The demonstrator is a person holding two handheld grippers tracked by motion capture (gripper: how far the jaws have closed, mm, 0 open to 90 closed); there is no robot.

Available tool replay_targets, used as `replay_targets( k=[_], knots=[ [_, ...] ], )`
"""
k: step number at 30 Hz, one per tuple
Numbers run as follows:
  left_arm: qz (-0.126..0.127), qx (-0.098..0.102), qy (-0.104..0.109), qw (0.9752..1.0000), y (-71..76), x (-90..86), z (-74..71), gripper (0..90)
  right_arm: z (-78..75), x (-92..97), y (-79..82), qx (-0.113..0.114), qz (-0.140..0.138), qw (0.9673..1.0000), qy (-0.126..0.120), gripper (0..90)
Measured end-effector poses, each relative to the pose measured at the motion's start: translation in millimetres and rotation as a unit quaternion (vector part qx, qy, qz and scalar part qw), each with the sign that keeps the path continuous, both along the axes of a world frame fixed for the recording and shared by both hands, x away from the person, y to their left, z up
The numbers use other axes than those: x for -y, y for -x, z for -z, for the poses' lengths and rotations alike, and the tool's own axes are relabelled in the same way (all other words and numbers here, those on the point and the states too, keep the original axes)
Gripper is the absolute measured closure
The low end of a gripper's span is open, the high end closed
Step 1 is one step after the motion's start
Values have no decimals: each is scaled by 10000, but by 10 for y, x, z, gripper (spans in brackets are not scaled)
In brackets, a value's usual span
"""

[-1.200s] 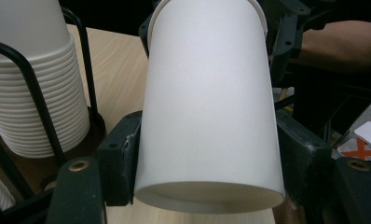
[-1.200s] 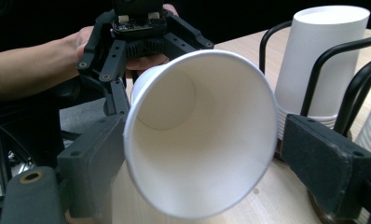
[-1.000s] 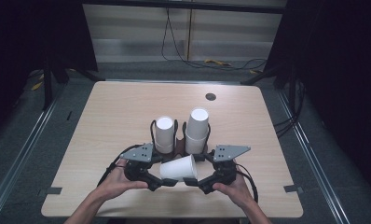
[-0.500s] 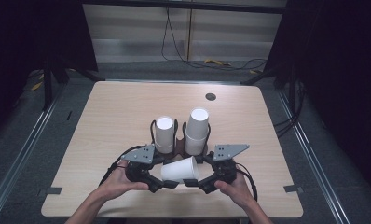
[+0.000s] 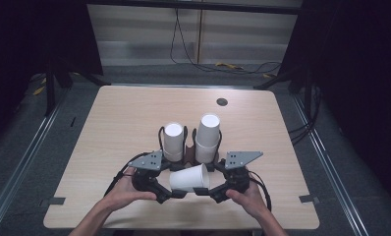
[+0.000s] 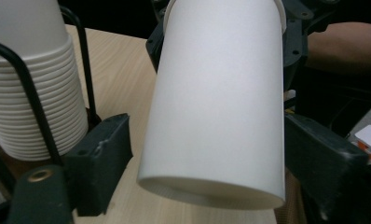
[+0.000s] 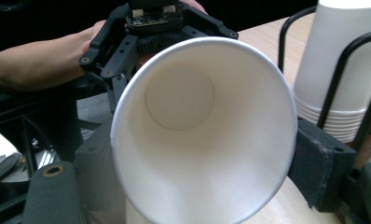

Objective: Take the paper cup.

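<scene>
I have a white paper cup (image 5: pixel 189 178) lying on its side between my two tools, near my edge of the wooden surface (image 5: pixel 125 118), its open mouth pointing toward my right. My left tool (image 5: pixel 176 194) has its two black jaws closed around the bottom end of the cup; in the left gripper view the cup (image 6: pixel 218 102) sits between the jaws, with the pads pressed against its wall on both sides. My right tool (image 5: pixel 203 191) grips the rim end the same way, and in the right gripper view I look straight into the open cup (image 7: pixel 202 126), down to its round base, with a jaw on either side of the rim. Just behind the cup, two stacks of white cups stand upside down in black wire holders: a shorter stack (image 5: pixel 173 141) on the left, a taller stack (image 5: pixel 208 138) on the right.
</scene>
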State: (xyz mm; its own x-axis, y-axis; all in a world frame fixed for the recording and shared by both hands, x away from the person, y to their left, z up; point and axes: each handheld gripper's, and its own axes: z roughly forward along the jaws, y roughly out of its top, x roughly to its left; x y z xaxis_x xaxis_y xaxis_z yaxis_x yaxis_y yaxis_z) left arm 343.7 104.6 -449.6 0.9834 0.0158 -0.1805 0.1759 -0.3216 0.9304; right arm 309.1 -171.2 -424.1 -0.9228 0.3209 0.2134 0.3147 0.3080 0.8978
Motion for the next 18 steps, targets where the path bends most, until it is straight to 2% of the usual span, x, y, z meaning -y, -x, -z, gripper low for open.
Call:
replay_targets(
  k=[1,4,5,7,9,10,11,14,16,17,18],
  knots=[
    [-86,4,-8,10000,-5,-9,14,156,-6,9,-7,2,62,10000,14,220],
    [-135,71,-54,9999,-14,-16,26,155,-12,21,-16,0,123,9999,37,220],
    [-215,119,-130,9996,-18,-20,30,155,-13,32,-21,2,154,9999,46,220],
    [-236,112,-143,9996,-21,-27,32,155,-15,45,-24,-12,200,9998,45,220],
    [-321,218,-227,9990,-18,-31,33,155,-17,55,-22,12,262,9996,58,220],
    [-321,218,-227,9990,-18,-31,33,155,-17,55,-22,12,262,9996,58,220],
    [-294,185,-187,9992,-24,-47,39,155,-21,65,-22,-36,376,9992,149,220],
    [-349,185,-219,9990,-22,-51,45,155,-20,81,-24,-57,408,9990,165,220],
    [-360,254,-271,9987,-31,-61,49,155,-28,94,-22,-40,495,9985,227,221],
    [-499,224,-312,9980,-32,-68,52,156,-40,116,-15,-53,554,9981,245,222],
    [-499,224,-312,9980,-32,-68,52,156,-40,116,-15,-53,554,9981,245,222]
  ],
)
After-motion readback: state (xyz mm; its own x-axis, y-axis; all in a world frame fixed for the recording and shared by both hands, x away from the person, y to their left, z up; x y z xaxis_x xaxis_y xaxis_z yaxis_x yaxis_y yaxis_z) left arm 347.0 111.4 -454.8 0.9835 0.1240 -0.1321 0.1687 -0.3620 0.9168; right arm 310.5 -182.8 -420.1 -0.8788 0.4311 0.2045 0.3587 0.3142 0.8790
